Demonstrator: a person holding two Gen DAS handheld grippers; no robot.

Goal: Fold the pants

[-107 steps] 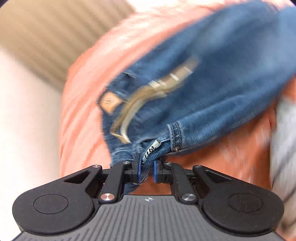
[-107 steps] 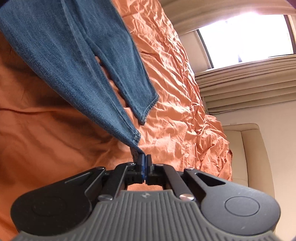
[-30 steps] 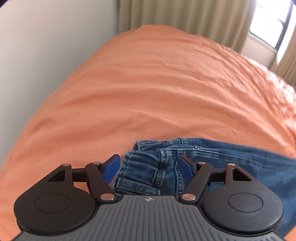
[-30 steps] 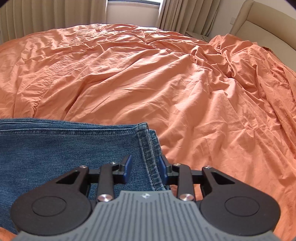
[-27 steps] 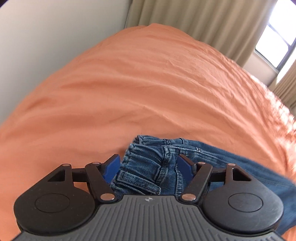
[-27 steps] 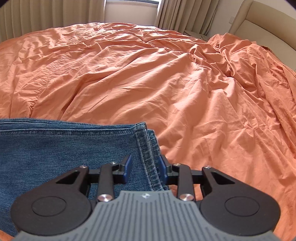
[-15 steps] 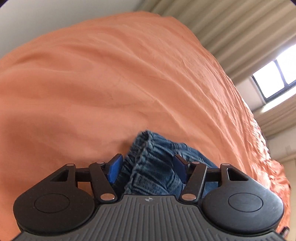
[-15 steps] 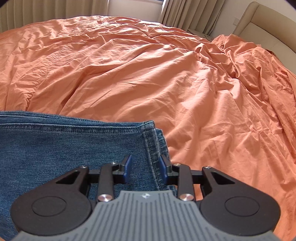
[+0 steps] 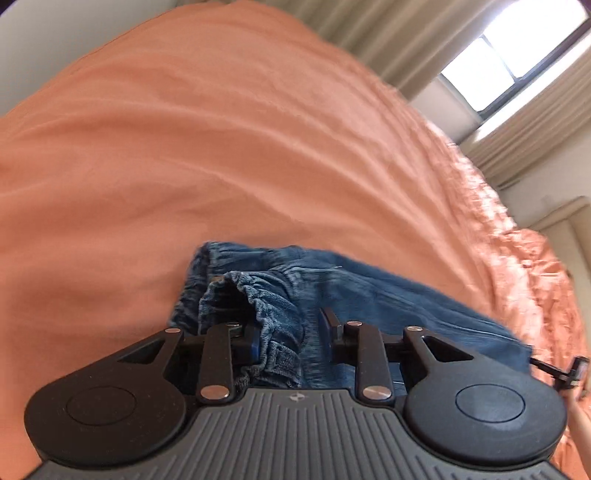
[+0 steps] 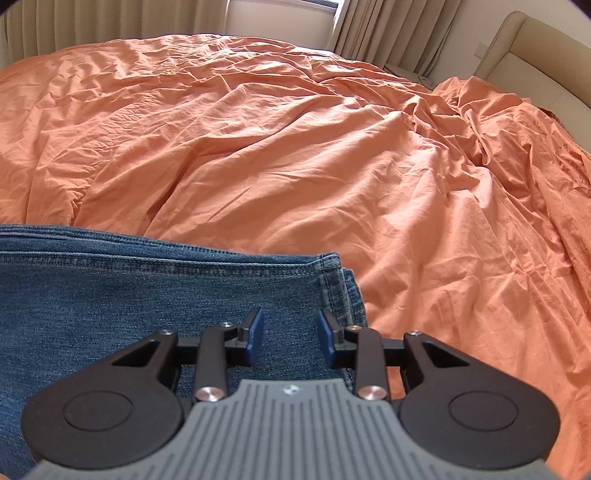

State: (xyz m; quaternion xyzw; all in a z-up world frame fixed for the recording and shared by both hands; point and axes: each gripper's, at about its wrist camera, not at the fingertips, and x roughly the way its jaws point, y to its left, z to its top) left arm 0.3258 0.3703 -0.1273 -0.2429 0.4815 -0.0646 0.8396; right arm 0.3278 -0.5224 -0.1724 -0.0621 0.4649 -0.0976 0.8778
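Observation:
Blue jeans lie flat on the orange bed cover. In the left wrist view their bunched elastic waistband (image 9: 255, 299) sits between my open fingers; my left gripper (image 9: 291, 332) holds nothing, though its left pad is partly hidden by the denim. In the right wrist view the stacked leg hems (image 10: 332, 284) lie just ahead of my right gripper (image 10: 290, 332), which is open and hovers over the denim (image 10: 110, 295) without gripping it.
The wrinkled orange bed cover (image 10: 295, 147) spreads ahead and to the right. Beige curtains (image 10: 92, 18) and a window (image 9: 517, 55) stand behind the bed. A cream headboard (image 10: 535, 55) is at the far right. The other hand-held gripper (image 9: 574, 373) shows at the left view's right edge.
Both grippers have let go of the jeans, which now lie on the bed. The left gripper has tilted and turned right over the waistband. The right gripper has shifted slightly left over the leg.

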